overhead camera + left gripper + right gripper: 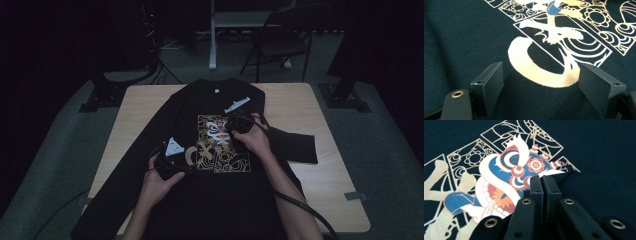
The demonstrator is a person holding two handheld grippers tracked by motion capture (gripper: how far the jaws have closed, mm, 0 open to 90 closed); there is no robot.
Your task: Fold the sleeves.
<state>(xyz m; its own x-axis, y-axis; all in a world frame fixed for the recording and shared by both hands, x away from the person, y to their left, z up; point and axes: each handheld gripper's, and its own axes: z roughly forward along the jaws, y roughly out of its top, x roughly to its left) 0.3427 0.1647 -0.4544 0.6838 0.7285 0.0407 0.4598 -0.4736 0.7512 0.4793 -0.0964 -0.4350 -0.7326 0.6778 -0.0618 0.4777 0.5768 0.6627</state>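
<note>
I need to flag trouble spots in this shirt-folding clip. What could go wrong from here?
1. The right claw is shut on a fold of the black shirt right over the printed design; pulling may crease the print or drag a single layer.
2. The left claw stands open above the cloth, so the shirt may slide across the table when pulled.
3. The folded-in sleeve lies loose and could flop open.

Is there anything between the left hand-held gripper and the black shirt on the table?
Nothing visible. The left hand-held gripper hangs open right over the shirt, its jaws straddling the gold print, with bare fabric between them.
</note>
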